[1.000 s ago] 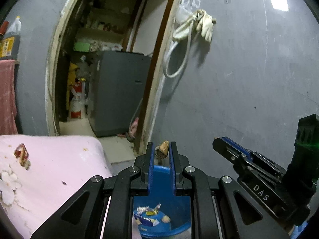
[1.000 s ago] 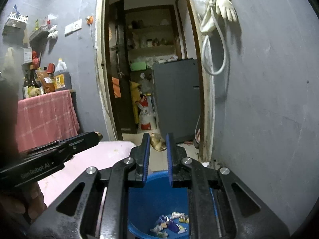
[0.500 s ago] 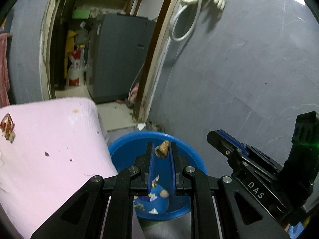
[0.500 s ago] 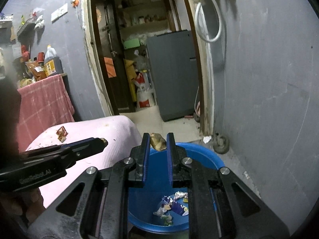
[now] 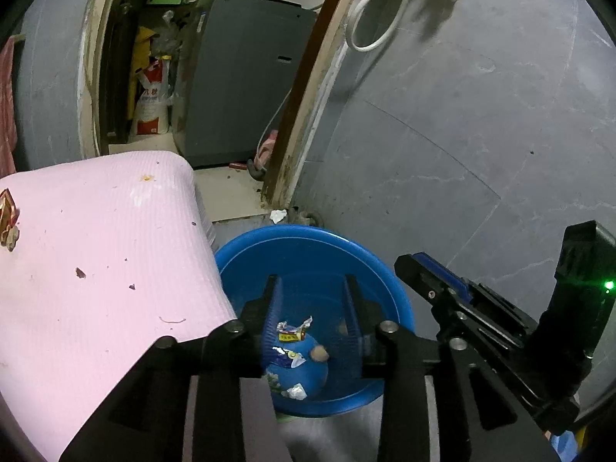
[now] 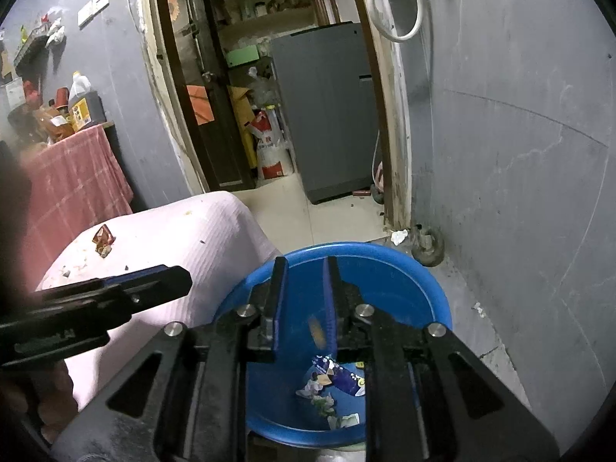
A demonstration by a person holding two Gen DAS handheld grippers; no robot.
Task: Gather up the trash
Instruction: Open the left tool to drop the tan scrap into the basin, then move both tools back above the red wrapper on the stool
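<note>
The trash is going into the blue basin (image 5: 313, 254) on the floor, where a heap of crumpled wrappers (image 5: 292, 333) already lies on the bottom, nearer the near wall. Both tools hover over it. The left gripper (image 5: 312, 292) is opening, its jaws apart with nothing between them; a small brown scrap (image 5: 319, 353) shows beneath, loose among the wrappers. The right gripper (image 6: 304, 281), to its right, is opening too, and a blurred orange-brown bit (image 6: 316, 330) appears just off its right pad, apparently dropping rather than gripped. To do this step well, I would keep both tools over the middle of the basin until each piece has clearly fallen away, since a sticky crumb may cling to a pad, and let the jaws widen fully before lifting. Farther left, the pink mat (image 5: 96, 238) carries more work: a reddish wrapper (image 6: 103, 239) near its far left edge and dark crumbs (image 5: 80, 272) scattered across it. A white scrap (image 5: 278, 215) lies on the floor beyond the basin, by the door frame.
</note>
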